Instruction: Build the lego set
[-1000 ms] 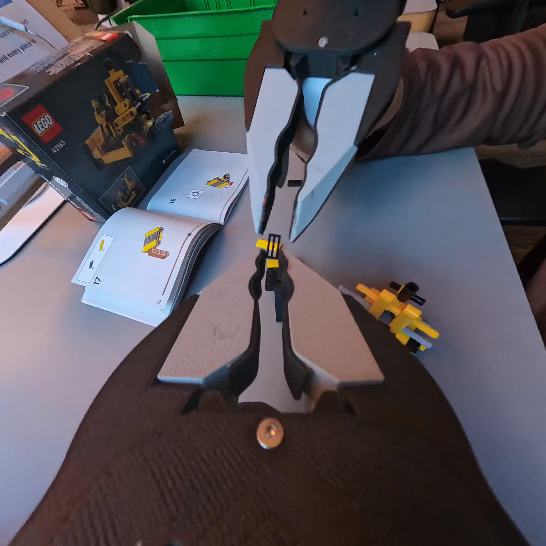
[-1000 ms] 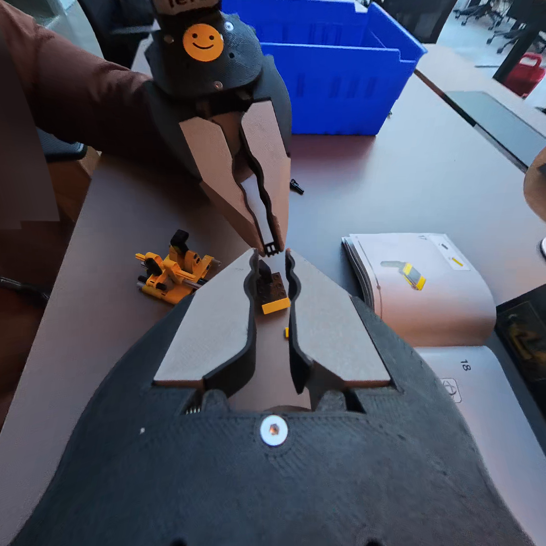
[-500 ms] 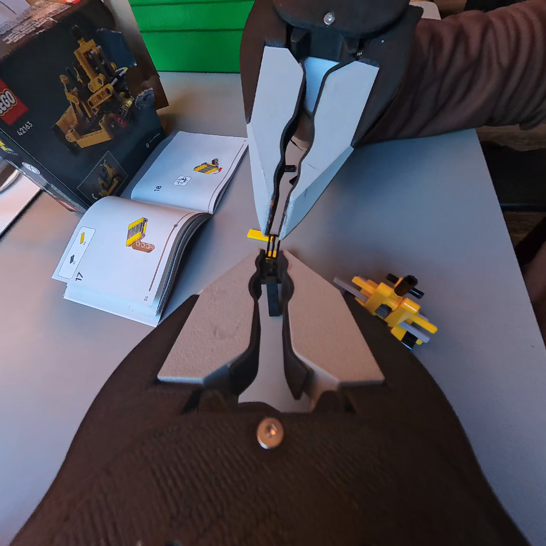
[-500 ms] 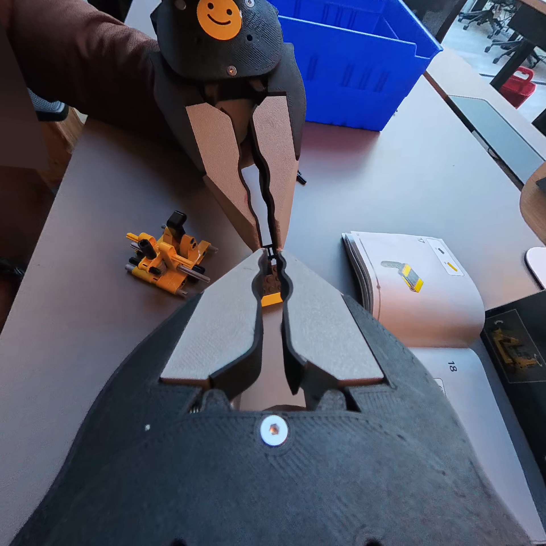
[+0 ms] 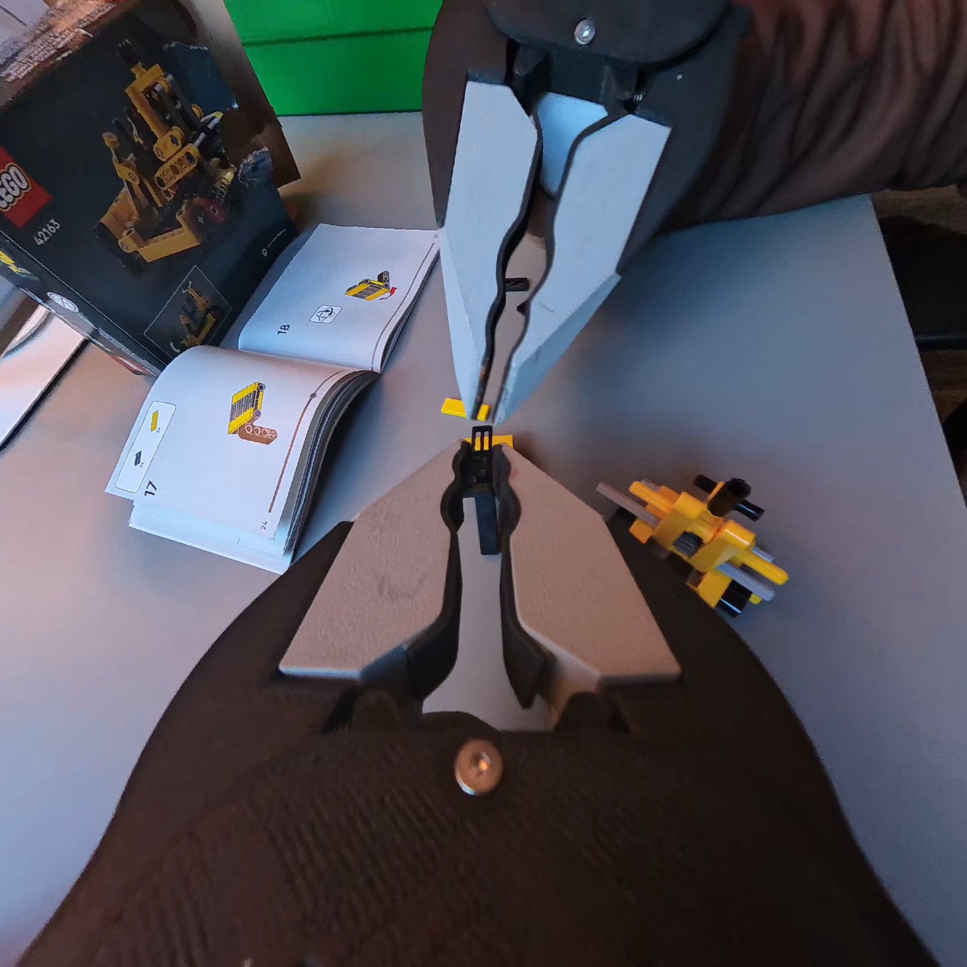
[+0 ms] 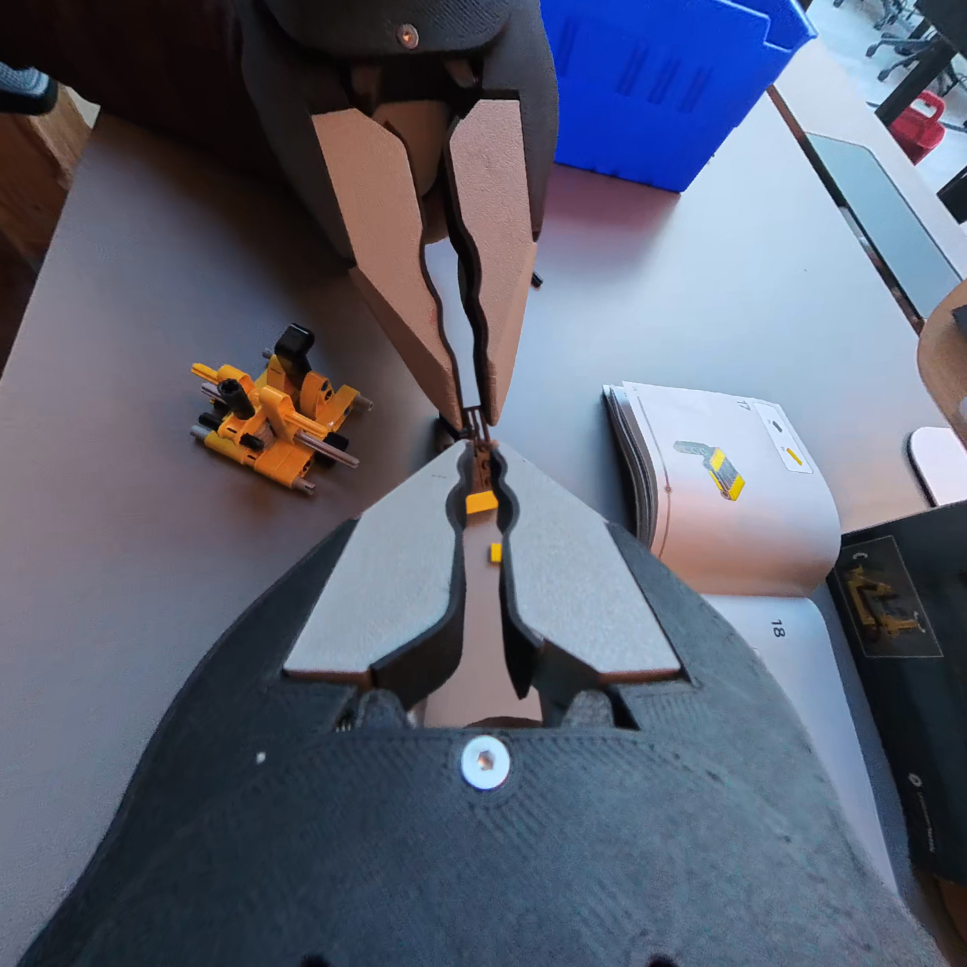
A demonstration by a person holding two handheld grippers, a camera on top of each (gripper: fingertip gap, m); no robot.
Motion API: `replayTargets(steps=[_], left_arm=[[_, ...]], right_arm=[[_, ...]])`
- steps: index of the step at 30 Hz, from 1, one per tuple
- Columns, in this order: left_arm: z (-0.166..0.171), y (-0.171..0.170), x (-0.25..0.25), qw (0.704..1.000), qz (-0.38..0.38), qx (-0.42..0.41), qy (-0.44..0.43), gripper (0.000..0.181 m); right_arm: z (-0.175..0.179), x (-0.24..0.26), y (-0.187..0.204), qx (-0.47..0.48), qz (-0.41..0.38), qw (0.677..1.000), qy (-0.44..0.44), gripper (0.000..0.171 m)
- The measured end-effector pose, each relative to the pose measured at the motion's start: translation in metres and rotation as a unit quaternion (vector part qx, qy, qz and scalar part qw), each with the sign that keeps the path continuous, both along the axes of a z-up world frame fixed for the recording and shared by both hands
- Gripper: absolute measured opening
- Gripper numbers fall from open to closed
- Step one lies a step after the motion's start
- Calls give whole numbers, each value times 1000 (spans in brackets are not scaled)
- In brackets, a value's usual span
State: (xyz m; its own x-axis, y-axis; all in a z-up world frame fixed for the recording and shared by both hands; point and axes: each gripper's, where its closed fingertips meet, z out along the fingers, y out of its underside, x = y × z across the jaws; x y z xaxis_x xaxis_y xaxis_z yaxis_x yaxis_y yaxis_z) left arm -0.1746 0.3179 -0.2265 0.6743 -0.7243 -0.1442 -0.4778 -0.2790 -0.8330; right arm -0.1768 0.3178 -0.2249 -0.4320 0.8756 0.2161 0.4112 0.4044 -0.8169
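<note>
In the left wrist view my left gripper (image 5: pixel 481 450) is shut on a black lego piece (image 5: pixel 485 523) with a small grille at its tip. My right gripper (image 5: pixel 486 416) comes in from the top, its tips almost touching that grille. In the right wrist view my right gripper (image 6: pixel 479 445) is shut on a dark piece with a yellow tile (image 6: pixel 479 501). The left gripper (image 6: pixel 473 418) meets it tip to tip, holding the grille. I cannot tell whether the two pieces are joined. A loose yellow tile (image 6: pixel 494 553) lies on the table below.
A yellow and black sub-assembly (image 5: pixel 701 539) (image 6: pixel 277 418) lies beside the grippers. The open instruction booklet (image 5: pixel 235 434) (image 6: pixel 732 471) and the set's box (image 5: pixel 131 183) are on the other side. A green bin (image 5: pixel 335 63) and a blue bin (image 6: pixel 670 89) stand at the table's far ends. A small black pin (image 5: pixel 518 283) lies behind. Left and right tips are no more than a few centimetres apart.
My right gripper was open a second ago and has shut on the dark and yellow piece. The two grippers have come together tip to tip and stay there.
</note>
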Motion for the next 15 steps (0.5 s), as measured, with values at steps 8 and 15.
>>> replayTargets(steps=[8,15], left_arm=[[0,-2,3,1000,-8,-2,-2,4],[0,-5,6,1000,-21,-1,-1,4]], right_arm=[[-1,0,-5,14,10,1000,3,5],[-1,1,-8,5,20,1000,2,5]])
